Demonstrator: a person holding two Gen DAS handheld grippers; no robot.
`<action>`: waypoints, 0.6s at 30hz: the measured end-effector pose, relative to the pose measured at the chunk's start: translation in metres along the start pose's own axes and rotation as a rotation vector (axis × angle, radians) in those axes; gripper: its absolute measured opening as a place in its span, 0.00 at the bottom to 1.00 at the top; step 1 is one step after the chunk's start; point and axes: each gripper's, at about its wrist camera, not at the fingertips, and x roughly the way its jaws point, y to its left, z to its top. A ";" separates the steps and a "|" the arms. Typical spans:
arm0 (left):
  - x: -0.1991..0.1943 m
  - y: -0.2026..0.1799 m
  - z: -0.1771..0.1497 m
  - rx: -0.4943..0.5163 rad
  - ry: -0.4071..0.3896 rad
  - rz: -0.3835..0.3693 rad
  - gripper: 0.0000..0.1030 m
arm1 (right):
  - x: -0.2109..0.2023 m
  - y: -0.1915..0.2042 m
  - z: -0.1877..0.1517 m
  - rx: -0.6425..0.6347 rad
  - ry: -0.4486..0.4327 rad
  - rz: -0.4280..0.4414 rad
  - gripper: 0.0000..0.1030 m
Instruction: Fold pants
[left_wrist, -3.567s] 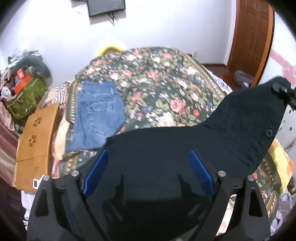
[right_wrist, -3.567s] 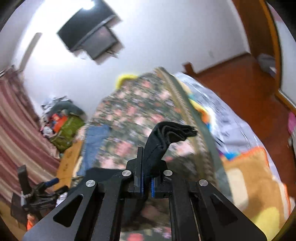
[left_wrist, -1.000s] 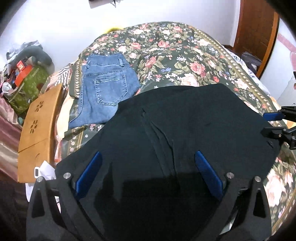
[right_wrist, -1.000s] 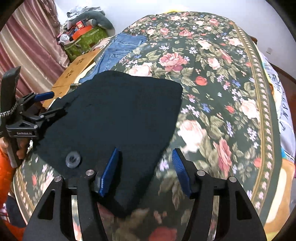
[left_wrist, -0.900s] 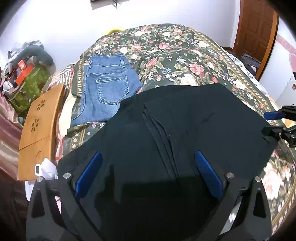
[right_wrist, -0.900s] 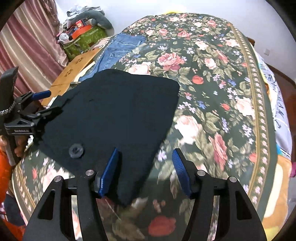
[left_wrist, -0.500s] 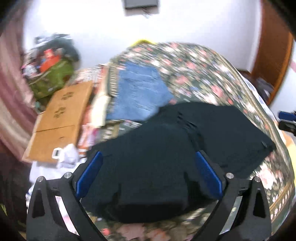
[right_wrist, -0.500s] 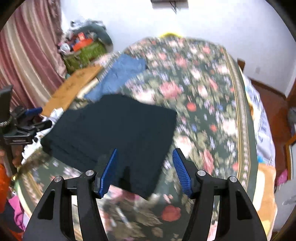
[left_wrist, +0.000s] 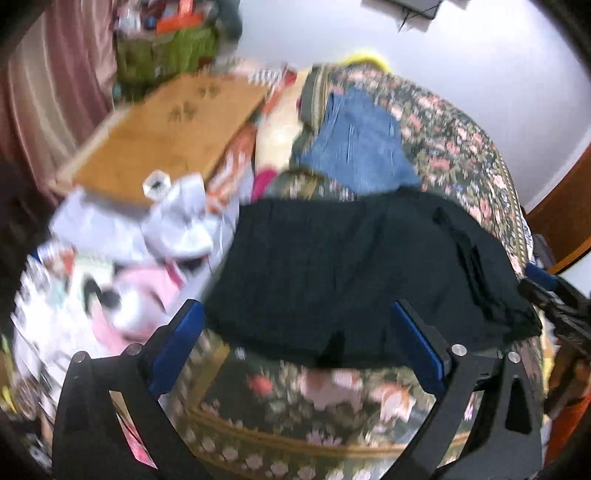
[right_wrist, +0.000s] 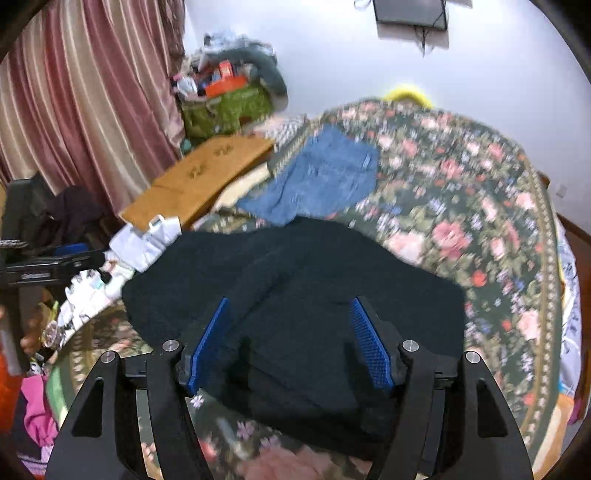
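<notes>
The black pants (left_wrist: 354, 273) lie folded into a flat rectangle on the floral bedspread (left_wrist: 465, 147), near the bed's front edge; they also show in the right wrist view (right_wrist: 295, 295). My left gripper (left_wrist: 299, 347) is open and empty, raised over the pants' near edge. My right gripper (right_wrist: 291, 343) is open and empty, hovering above the pants. The right gripper shows at the right edge of the left wrist view (left_wrist: 554, 295), and the left gripper at the left edge of the right wrist view (right_wrist: 55, 258).
Folded blue jeans (left_wrist: 358, 147) lie on the bed behind the black pants (right_wrist: 325, 177). A wooden board (left_wrist: 166, 129) and a heap of clothes and papers (left_wrist: 110, 258) sit to the bed's left. A green bag (right_wrist: 225, 107) and a curtain (right_wrist: 74, 92) stand beyond.
Both grippers have let go of the black pants, opened and pulled back and up. The pants now lie flat on the bed. Both views swing left and are motion-blurred.
</notes>
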 end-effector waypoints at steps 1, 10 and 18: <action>0.004 0.004 -0.004 -0.015 0.028 -0.015 0.98 | 0.006 0.003 -0.002 -0.013 0.025 0.000 0.62; 0.052 0.029 -0.025 -0.271 0.306 -0.227 0.98 | 0.021 0.007 -0.018 -0.038 0.114 0.006 0.63; 0.088 0.040 -0.010 -0.395 0.394 -0.232 0.98 | 0.023 0.006 -0.018 -0.017 0.112 0.034 0.65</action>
